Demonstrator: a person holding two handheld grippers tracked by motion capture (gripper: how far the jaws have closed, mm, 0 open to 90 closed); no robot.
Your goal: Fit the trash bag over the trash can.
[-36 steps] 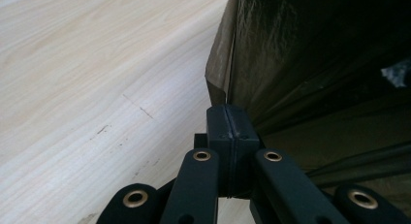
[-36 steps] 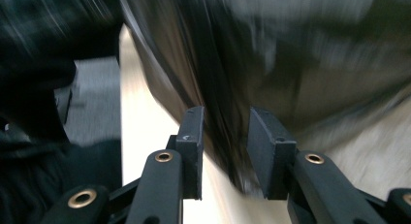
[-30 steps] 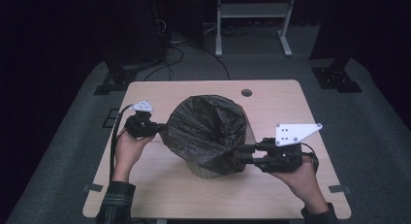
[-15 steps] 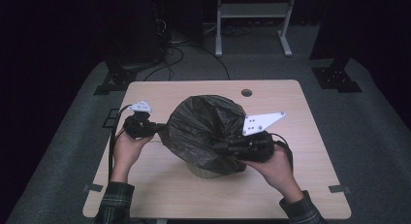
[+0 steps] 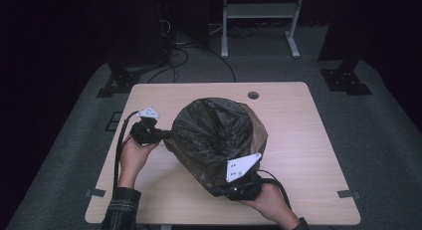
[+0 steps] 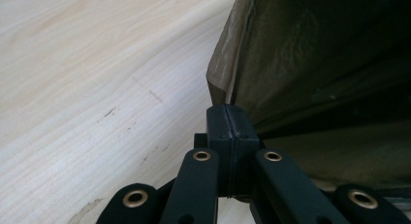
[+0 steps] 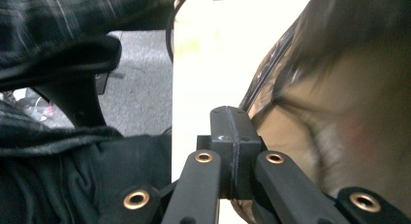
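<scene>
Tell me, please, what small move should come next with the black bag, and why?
Probably draw the right gripper gently down and toward the table's near edge. Both grippers look shut on the black bag: the left gripper pinches its left rim, the right one its near side. The film still sits bunched over the bin, so a light pull should stretch it.
</scene>
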